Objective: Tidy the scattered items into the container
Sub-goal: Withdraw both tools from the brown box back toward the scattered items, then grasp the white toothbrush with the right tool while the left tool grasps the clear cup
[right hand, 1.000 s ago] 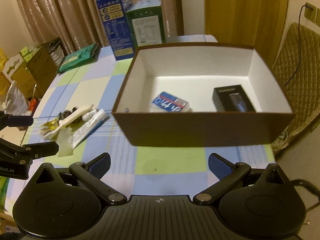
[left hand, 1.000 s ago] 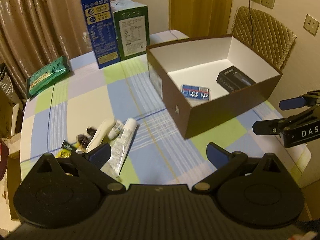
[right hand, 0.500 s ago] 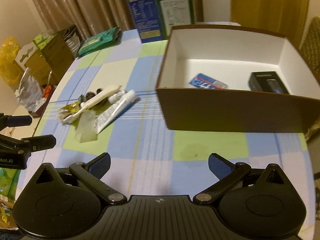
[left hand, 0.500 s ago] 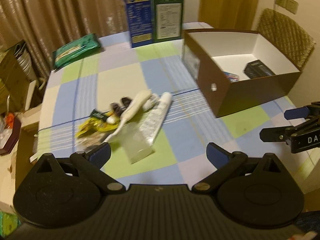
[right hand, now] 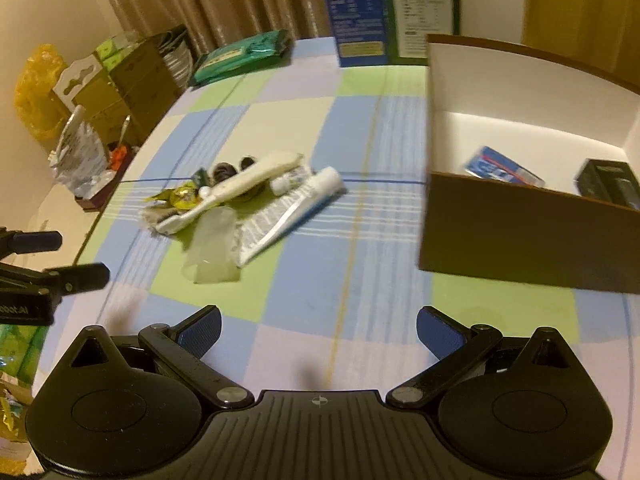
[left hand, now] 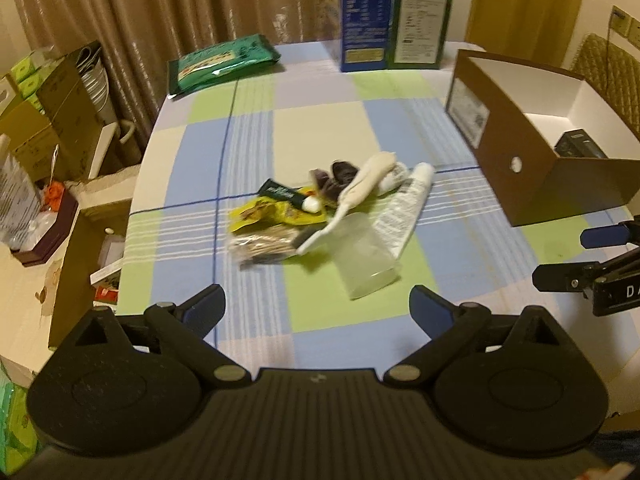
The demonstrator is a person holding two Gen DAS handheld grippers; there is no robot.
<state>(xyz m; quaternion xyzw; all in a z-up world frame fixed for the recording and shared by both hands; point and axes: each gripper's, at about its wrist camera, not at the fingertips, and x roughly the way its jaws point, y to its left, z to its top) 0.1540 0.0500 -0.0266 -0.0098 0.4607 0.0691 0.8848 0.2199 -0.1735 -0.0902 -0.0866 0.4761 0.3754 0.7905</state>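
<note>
so both of your tongs are spread wide and carrying nothing: the left tongs hover over the near edge of the counter, the right tongs just to their right. the scattered items sit in one overlapping pile mid-counter, and the brown box stands to the right of it, already holding a blue packet and a black box.

start with whatever lies on top, or you will drag the rest. the white toothbrush lies across the yellow wrappers, its head over the clear plastic cup, so it looks like the cleanest first pick. come down with the fingers straddling its handle crosswise, not along it, and close near the thick middle. the toothpaste tube just to its right lies flat and partly free; take it next across its width. the cup lies on its side nearest you and may roll or squash, so squeeze gently. leave the crinkly wrappers last.
</note>
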